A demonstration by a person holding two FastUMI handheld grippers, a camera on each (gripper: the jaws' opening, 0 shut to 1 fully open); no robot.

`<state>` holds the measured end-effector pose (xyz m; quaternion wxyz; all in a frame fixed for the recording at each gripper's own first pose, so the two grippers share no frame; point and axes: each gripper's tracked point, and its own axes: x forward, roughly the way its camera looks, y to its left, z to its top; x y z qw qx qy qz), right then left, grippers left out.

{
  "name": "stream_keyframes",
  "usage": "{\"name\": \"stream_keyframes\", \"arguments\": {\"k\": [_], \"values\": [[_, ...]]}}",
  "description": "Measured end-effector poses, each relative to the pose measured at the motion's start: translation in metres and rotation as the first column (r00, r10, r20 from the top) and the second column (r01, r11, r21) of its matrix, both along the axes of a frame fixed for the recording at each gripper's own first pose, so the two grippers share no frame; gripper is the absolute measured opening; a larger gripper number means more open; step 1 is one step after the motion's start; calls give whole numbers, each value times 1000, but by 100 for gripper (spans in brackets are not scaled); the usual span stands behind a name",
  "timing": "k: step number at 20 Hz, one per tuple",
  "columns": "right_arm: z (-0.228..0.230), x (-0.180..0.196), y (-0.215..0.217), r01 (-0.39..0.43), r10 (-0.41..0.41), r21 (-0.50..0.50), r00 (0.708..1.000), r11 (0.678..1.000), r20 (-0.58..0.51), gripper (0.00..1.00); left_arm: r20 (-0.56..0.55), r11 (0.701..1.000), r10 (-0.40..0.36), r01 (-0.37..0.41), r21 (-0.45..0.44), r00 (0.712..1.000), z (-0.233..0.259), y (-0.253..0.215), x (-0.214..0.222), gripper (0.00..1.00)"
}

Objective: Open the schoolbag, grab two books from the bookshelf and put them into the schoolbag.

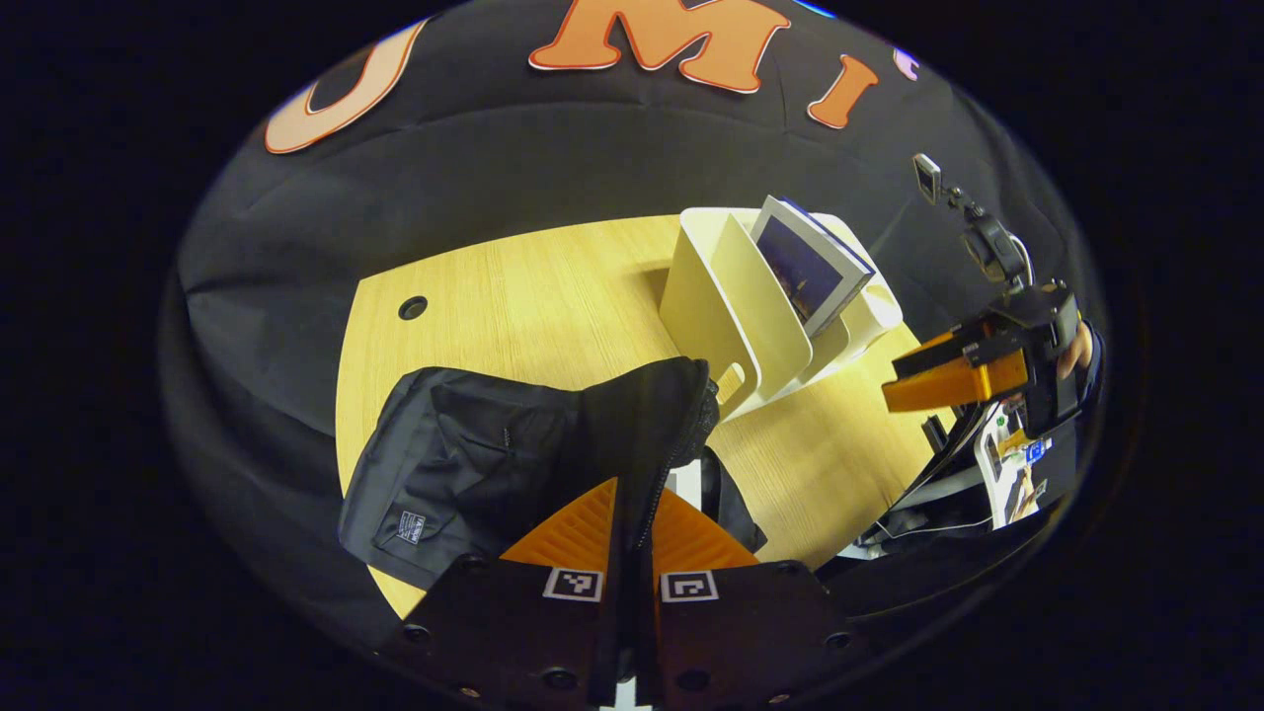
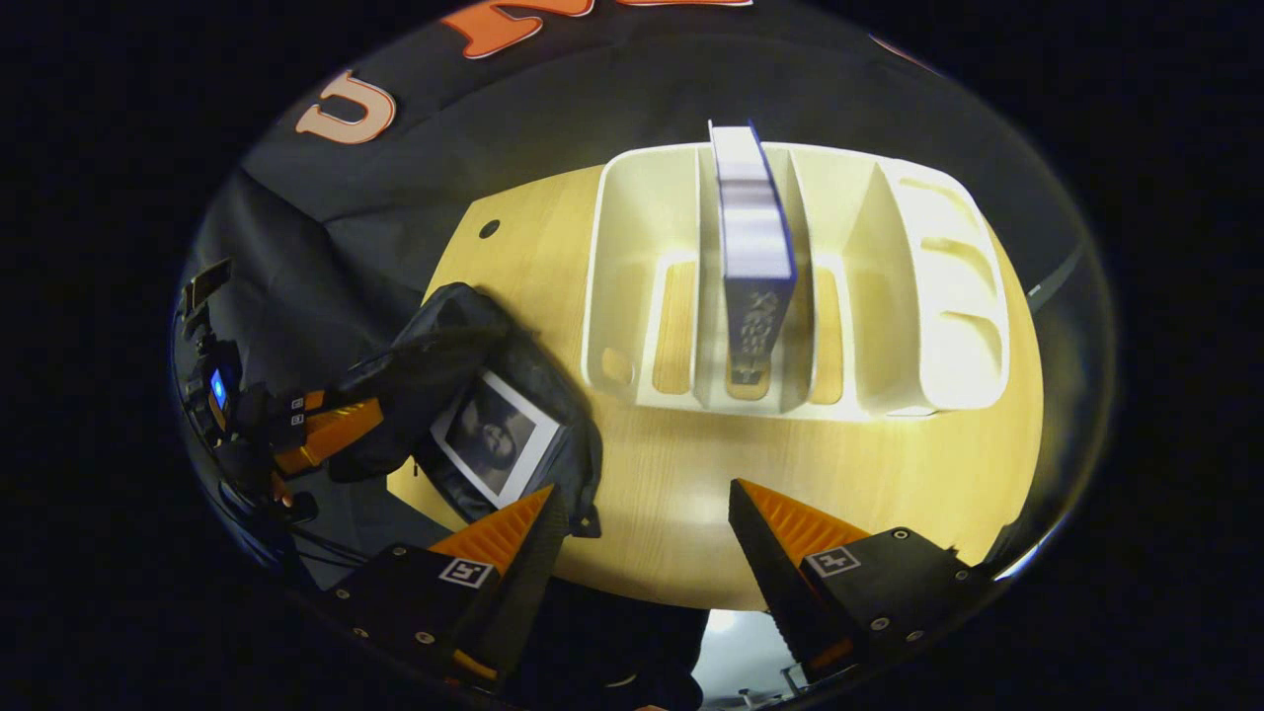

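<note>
The black schoolbag [image 1: 464, 464] lies on the wooden table, and my left gripper [image 1: 634, 491] is shut on its zipper edge, holding the flap up. In the right gripper view the schoolbag [image 2: 449, 346] gapes open with one book [image 2: 494, 439] lying inside it; the left gripper [image 2: 331, 427] pinches the flap at its left. My right gripper [image 2: 642, 513] hangs open and empty over the table's near edge, in front of the white bookshelf [image 2: 918, 286]. A second book [image 2: 755, 247] stands upright in a middle slot. From the left, that book [image 1: 810, 262] leans in the bookshelf [image 1: 731, 306], the right gripper [image 1: 948, 380] beside it.
The wooden table [image 2: 691, 474] has a small cable hole [image 2: 489, 229] at its far left. Cables and gear [image 1: 987, 474] hang off the table's right side in the left gripper view. Bare tabletop lies between schoolbag and bookshelf.
</note>
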<state>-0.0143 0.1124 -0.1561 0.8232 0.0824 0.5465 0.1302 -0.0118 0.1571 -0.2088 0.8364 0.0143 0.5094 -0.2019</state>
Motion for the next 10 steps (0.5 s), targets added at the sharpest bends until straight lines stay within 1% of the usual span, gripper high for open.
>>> {"name": "stream_keyframes", "arguments": {"k": [1,4,7,9,10], "values": [[4,10,-6,-5,5,-14,1000,1000,4,98,-5,1000,3,-3,4,1000,0,0,-1,8],[20,37,-19,-15,15,-11,1000,1000,10,97,-2,999,18,-18,34,1000,1,3,2,8],[32,73,-36,-38,41,-68,998,997,39,96,-11,998,37,-37,53,999,1,2,1,7],[40,96,-40,-38,41,-71,998,997,44,94,-19,997,46,-45,63,999,2,3,-1,8],[40,104,-40,-38,41,-73,998,997,42,92,-21,996,50,-49,70,999,1,4,-1,7]]}}
